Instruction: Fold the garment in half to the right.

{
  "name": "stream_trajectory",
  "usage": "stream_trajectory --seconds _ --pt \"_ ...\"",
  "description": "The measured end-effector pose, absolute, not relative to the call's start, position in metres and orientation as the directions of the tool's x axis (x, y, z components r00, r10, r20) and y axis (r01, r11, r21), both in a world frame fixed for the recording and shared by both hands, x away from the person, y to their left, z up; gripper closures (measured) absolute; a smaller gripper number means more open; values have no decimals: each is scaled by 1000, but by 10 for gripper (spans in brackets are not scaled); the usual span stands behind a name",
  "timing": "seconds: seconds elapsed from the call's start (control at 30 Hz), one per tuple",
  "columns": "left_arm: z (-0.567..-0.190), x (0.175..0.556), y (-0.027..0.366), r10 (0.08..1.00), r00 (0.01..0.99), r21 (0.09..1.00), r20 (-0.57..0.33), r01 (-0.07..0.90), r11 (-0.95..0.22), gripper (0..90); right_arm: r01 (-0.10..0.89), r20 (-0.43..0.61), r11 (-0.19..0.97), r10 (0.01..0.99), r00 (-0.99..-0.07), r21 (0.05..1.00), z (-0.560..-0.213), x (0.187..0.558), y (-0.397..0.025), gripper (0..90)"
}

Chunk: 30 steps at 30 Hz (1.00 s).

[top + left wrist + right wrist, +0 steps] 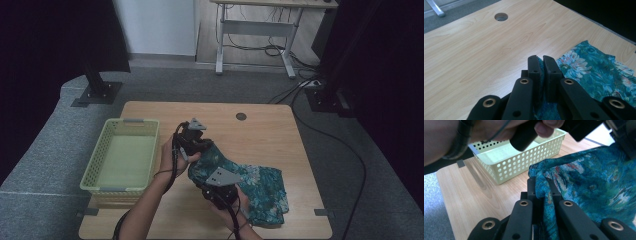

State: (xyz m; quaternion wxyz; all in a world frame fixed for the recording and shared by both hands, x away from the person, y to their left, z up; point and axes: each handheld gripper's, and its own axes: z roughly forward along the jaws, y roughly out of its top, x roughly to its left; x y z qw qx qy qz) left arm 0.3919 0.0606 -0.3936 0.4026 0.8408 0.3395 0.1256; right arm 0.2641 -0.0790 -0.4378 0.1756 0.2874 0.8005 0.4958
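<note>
Grey carpet surrounds a wooden table [260,135]; behind it we note a desk frame [255,30] and cables [345,145] on the floor.

High view: we see a pale green basket [122,155] at the table's left, holding nothing that we can make out. A teal floral cloth [255,187] lies right of centre toward the near edge, its left end lifted. The left gripper [192,137] sits at the cloth's upper left corner, just right of the basket. The right gripper [217,187] is nearer the person, at the cloth's near left edge. A round hole [241,116] marks the far side of the table.

Left gripper view: we see the jaws drawn close together with a thin fold of cloth [596,70] pinched between them. The rest of the cloth lies flat on the table to the right; the hole [501,16] shows far off.

Right gripper view: jaws clamped on a bunched edge of cloth [586,177], which rises up to the right. Beyond stands the basket [524,157], perforated walls, interior bare where we can see it. The left hand [481,130] crosses the top.
</note>
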Motion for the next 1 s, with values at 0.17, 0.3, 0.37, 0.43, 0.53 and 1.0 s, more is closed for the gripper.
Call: stream_trajectory --seconds 0.17,0.3,0.37,0.43,0.53,1.0 --pt "-396 389 63 672 738 765 -67 470 -440 854 329 50 331 633 -773 885 -450 265 -80 847" --pt "-386 393 68 677 733 776 -67 465 -426 855 319 54 316 630 -775 894 -447 267 -67 847" --pt "-381 394 69 678 733 773 -52 460 -437 855 305 44 312 630 -775 900 -441 270 -60 847" --pt "-378 395 71 683 729 775 -51 460 -433 855 303 51 299 631 -774 905 -437 274 -55 847" --pt "-379 395 74 684 727 775 -49 460 -434 855 306 58 290 634 -771 907 -437 276 -51 847" --pt "-362 389 86 691 722 801 -43 438 -408 856 257 31 271 630 -776 928 -420 271 -38 847"
